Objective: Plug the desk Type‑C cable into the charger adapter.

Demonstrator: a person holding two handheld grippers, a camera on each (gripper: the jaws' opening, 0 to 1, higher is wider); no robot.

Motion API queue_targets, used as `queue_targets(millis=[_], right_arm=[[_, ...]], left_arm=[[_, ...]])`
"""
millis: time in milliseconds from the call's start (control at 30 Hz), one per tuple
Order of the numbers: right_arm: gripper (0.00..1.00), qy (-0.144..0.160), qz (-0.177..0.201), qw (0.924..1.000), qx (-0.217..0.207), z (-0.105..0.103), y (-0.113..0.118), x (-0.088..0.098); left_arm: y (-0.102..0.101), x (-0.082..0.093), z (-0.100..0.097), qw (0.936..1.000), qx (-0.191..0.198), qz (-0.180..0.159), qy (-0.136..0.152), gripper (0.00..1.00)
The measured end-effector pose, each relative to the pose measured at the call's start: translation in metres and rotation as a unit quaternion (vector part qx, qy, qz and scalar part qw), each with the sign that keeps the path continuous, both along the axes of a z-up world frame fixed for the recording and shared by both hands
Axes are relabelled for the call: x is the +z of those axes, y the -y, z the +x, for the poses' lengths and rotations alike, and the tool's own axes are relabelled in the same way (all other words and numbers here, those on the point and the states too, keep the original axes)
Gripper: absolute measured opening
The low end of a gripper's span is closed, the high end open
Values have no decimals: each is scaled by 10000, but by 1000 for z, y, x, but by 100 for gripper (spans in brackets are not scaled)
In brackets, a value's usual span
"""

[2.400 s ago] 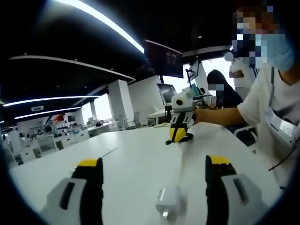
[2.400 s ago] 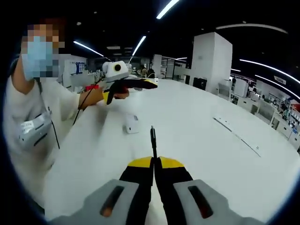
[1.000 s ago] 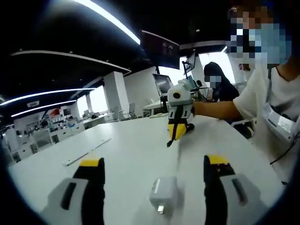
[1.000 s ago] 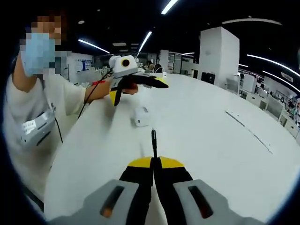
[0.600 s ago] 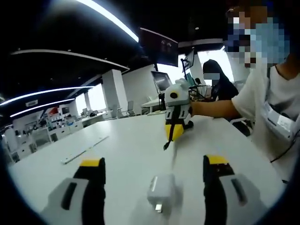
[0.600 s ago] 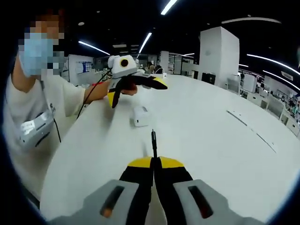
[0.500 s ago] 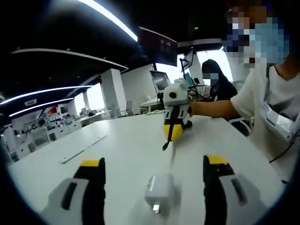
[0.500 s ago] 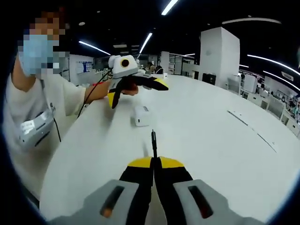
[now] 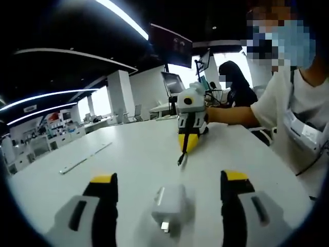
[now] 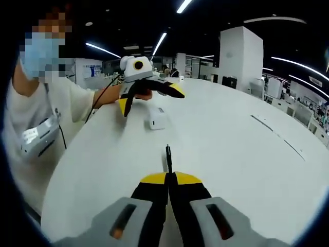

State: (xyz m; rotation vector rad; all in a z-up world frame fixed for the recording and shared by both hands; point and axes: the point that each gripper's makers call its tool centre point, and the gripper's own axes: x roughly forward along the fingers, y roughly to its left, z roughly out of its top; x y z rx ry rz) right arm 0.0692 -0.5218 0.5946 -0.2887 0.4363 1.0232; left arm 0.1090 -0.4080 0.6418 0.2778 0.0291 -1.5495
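Note:
A white charger adapter (image 9: pixel 168 206) lies on the white table (image 9: pixel 128 154), between the open jaws of my left gripper (image 9: pixel 168 179) and untouched by either jaw. Beyond it, my right gripper (image 9: pixel 188 144) points toward the adapter, with the black Type-C plug (image 9: pixel 180 159) sticking out of its tips. In the right gripper view, my right gripper (image 10: pixel 168 177) is shut on the plug (image 10: pixel 167 153). Farther along the table are the adapter (image 10: pixel 157 118) and, over it, the open left gripper (image 10: pixel 150 100). A gap of bare table separates plug and adapter.
The person holding the grippers stands at the table's edge (image 10: pixel 46 118). A thin pale strip (image 9: pixel 85 159) lies on the table farther off, and shows again as a strip (image 10: pixel 280 136). Another person (image 9: pixel 234 95) sits behind, near monitors.
The adapter has drifted left and slightly up between the left gripper's jaws. In the right gripper view the adapter and left gripper sit higher. The right gripper keeps hold of the plug.

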Motion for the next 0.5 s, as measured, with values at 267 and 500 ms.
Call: queue_targets(millis=[267, 500], right_arm=[[3, 28, -23, 10000, -51, 0, 3, 0], [3, -4, -80, 10000, -20, -2, 2, -4]], left_arm=[[-3, -13, 5, 9998, 45, 195, -25, 67], [-5, -25, 4, 9987, 44, 479, -139, 55]])
